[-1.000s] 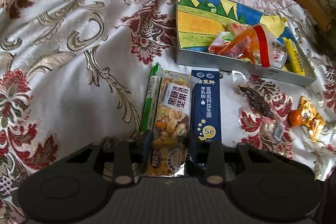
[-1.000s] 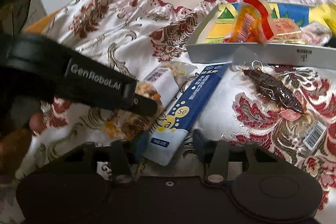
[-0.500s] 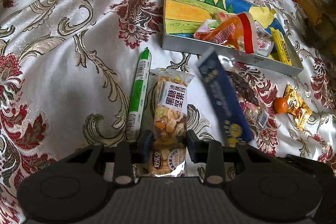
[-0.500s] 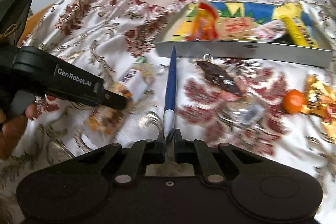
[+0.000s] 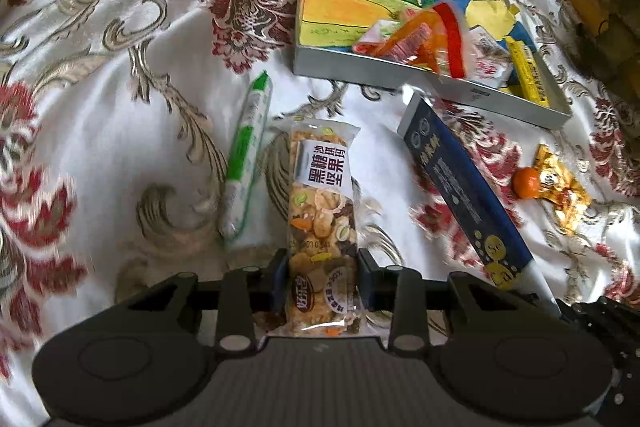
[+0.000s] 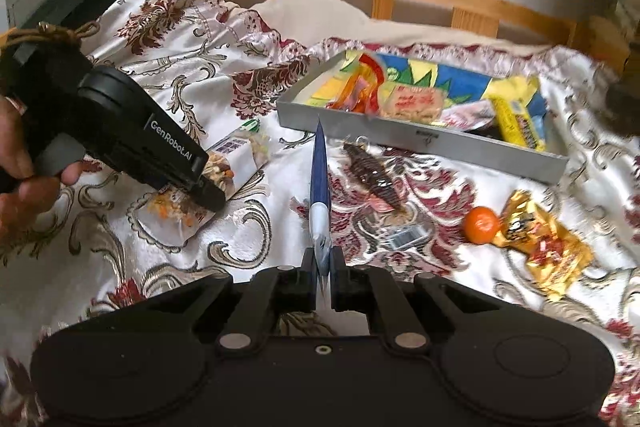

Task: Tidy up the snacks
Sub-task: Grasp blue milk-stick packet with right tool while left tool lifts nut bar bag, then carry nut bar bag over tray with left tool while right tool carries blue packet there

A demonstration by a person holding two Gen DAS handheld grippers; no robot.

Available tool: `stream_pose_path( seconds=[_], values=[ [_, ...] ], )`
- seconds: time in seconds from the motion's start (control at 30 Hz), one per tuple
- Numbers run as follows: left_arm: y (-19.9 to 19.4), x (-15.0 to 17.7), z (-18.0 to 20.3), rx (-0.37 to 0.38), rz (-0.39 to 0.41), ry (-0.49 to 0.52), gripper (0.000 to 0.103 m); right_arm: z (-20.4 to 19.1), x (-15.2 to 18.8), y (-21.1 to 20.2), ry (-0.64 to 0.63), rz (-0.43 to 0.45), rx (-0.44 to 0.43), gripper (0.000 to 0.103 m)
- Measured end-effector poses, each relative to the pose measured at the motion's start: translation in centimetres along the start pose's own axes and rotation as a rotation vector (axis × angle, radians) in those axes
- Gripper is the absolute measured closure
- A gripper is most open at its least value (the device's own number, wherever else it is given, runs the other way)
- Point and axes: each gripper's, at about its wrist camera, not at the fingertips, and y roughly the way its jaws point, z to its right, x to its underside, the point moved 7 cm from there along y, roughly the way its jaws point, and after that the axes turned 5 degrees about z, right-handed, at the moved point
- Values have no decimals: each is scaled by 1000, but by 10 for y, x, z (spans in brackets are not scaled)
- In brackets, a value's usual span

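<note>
Right wrist view shows the right tool (image 6: 323,277) clamped on a blue sachet (image 6: 319,171) near the tray (image 6: 420,139), the left tool (image 5: 322,277) gripping a nut bar (image 5: 322,203).

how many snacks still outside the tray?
6: nut bar in left gripper, blue sachet in right gripper; green stick, dark packet, orange ball, gold wrapper on bedspread.

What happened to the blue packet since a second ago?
The right gripper closed on the blue packet and lifted it off the bedspread, tipped on edge toward the tray. The left gripper stayed clamped on the nut bar; everything else stayed put.
</note>
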Motion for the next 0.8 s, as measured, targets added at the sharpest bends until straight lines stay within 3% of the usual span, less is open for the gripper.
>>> stream_pose_path(
  seconds=[0.17,0.37,0.8],
  values=[
    [-14,22,29,37,33,22,66,-2,0,-23,-119,70,63,99],
    [-42,25,62,71,143,56,66,7,-5,-52,-175,157,128,99],
    [-77,40,75,89,261,-28,66,18,-13,-96,-265,276,171,102]
  ],
)
